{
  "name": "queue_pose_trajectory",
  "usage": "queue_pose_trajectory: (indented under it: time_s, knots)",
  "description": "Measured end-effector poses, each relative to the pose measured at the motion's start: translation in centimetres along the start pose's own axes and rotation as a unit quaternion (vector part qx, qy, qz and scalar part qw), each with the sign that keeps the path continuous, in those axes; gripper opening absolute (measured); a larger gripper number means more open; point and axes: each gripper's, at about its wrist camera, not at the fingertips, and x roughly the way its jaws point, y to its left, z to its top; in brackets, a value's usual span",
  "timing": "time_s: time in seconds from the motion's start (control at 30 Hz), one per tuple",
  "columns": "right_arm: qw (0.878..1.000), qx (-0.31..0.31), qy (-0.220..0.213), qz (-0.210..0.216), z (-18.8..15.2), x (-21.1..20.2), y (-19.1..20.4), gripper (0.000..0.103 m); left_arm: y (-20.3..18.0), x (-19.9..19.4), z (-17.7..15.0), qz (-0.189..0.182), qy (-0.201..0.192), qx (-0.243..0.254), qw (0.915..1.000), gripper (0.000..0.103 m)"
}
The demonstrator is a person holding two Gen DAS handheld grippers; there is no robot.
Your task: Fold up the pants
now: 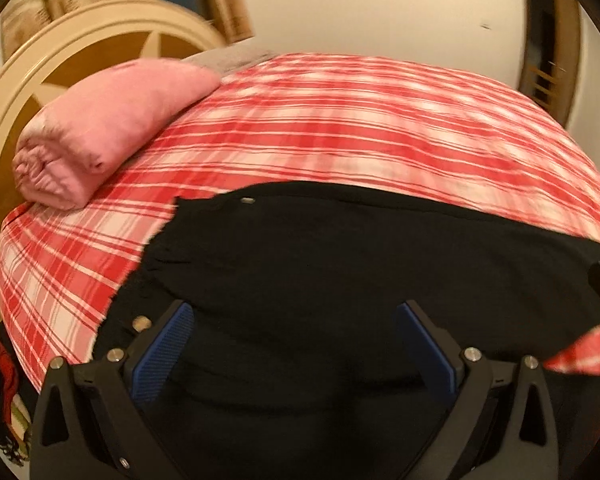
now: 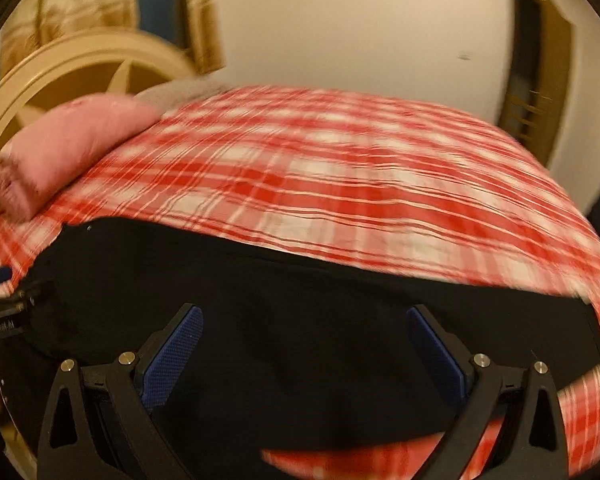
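Left wrist view shows the black cloth pants [image 1: 320,264] lying flat on the red-and-white checked bedsheet [image 1: 340,128], near the pink pillow [image 1: 100,128], with the left gripper [image 1: 294,340] and right gripper [image 2: 304,344] both wide open above them, so a shallow grab might catch only the top layer and spoil the fold.

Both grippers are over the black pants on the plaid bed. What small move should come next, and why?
Probably lower both and close on the near edge. The left gripper and right gripper have their jaws spread wide, holding nothing, above the black pants, which lie flat across the plaid sheet.
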Motion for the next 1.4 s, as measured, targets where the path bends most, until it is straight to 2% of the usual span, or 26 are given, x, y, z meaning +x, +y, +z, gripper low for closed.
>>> queue_pose_trajectory:
  time_s: [0.07, 0.2, 0.4, 0.5, 0.63, 0.7, 0.77, 0.83, 0.93, 1.07, 1.2, 1.3, 1.4]
  knots:
    - [1.000, -0.021, 0.015, 0.018, 1.2, 2.2, 1.4, 0.093, 1.3, 1.4, 0.6, 0.008, 0.005, -0.015, 0.9998, 0.103]
    - [0.995, -0.059, 0.046, 0.065, 3.2, 6.7, 3.7, 0.093, 3.2, 4.1, 1.5, 0.016, 0.021, -0.034, 0.9991, 0.103]
    - [0.986, -0.104, 0.094, 0.090, 4.5, 12.6, 5.1, 0.093, 4.3, 7.9, 1.6, 0.009, 0.061, -0.064, 0.9961, 0.103]
    - [0.981, -0.113, 0.121, 0.101, 4.4, 14.7, 5.0, 0.080, 4.4, 9.0, 1.5, 0.007, 0.071, -0.069, 0.9951, 0.103]
    - [0.978, -0.102, 0.118, 0.137, 4.4, 15.4, 4.1, 0.075, 3.8, 9.7, 1.5, 0.016, 0.072, -0.056, 0.9957, 0.103]
    - [0.977, -0.108, 0.116, 0.144, 4.3, 15.3, 4.2, 0.068, 3.6, 9.8, 1.5, 0.021, 0.065, -0.052, 0.9963, 0.103]
    - [0.973, -0.123, 0.116, 0.154, 4.1, 14.8, 4.5, 0.043, 3.6, 10.0, 1.6, 0.020, 0.063, -0.052, 0.9965, 0.103]
    - [0.972, -0.138, 0.118, 0.152, 4.0, 14.3, 4.8, 0.024, 3.7, 10.1, 1.6, 0.019, 0.062, -0.055, 0.9964, 0.103]
    - [0.971, -0.153, 0.118, 0.142, 3.7, 13.2, 5.0, 0.009, 3.8, 10.1, 1.6, 0.017, 0.060, -0.056, 0.9965, 0.103]
    - [0.974, -0.145, 0.092, 0.146, 3.4, 9.6, 5.3, 0.006, 4.5, 9.6, 1.6, -0.003, 0.066, -0.067, 0.9955, 0.103]
    - [0.973, -0.161, 0.052, 0.157, 2.1, 4.8, 6.4, 0.006, 6.0, 8.1, 1.7, -0.023, 0.055, -0.097, 0.9935, 0.103]
    - [0.971, -0.178, 0.034, 0.154, -0.2, 1.7, 7.9, 0.006, 7.9, 6.8, 2.1, -0.031, 0.042, -0.131, 0.9900, 0.103]
    - [0.969, -0.202, 0.012, 0.141, -2.9, -0.2, 9.6, 0.006, 9.4, 5.5, 2.8, -0.054, 0.031, -0.161, 0.9849, 0.103]
